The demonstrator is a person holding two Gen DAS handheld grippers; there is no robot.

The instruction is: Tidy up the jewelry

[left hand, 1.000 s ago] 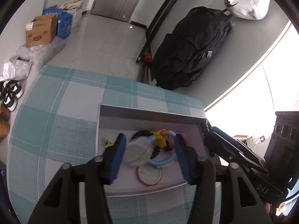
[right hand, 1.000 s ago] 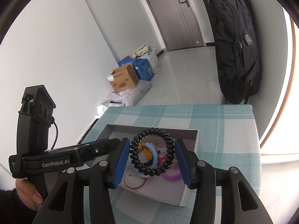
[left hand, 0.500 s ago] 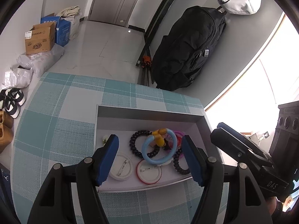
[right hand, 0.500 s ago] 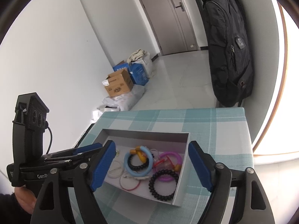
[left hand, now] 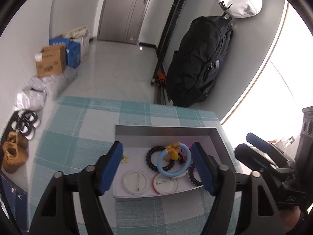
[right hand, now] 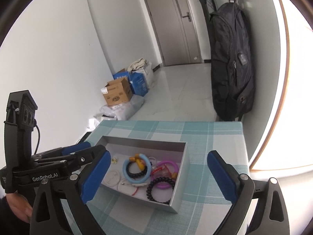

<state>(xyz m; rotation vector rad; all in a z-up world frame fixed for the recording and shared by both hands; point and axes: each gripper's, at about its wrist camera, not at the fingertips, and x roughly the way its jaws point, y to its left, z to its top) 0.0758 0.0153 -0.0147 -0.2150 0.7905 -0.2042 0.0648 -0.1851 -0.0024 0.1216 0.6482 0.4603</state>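
Release step looks finished: both claws are empty and up off the box, so the job is between items or close to done, as far as can be judged.

Left claw (left hand: 156, 163) is spread, jaws just been opening, nothing between the pads. Through its gap, below and ahead, lies the grey box (left hand: 166, 130) on the checked worktop (left hand: 82, 141). Right under the gap are the white round badge (left hand: 135, 180) and the red-rimmed badge (left hand: 165, 183), flat on the box floor, nearest the claw. Just past them is the blue ring (left hand: 174, 161) with a yellow charm, overlapping a black bead bracelet (left hand: 156, 159).

Right claw (right hand: 156, 178) is spread very wide, jaws also just been opening, nothing pinched. The black coil hair tie (right hand: 159, 189) lies in the box's near corner, directly between and below its pads, touching the purple ring (right hand: 166, 173).

No loose jewelry shows on the worktop outside the box. Next move, my guess: pull both claws back clear, or go for another piece if one is out of view. Risk: snagging the tangled rings on re-entry.
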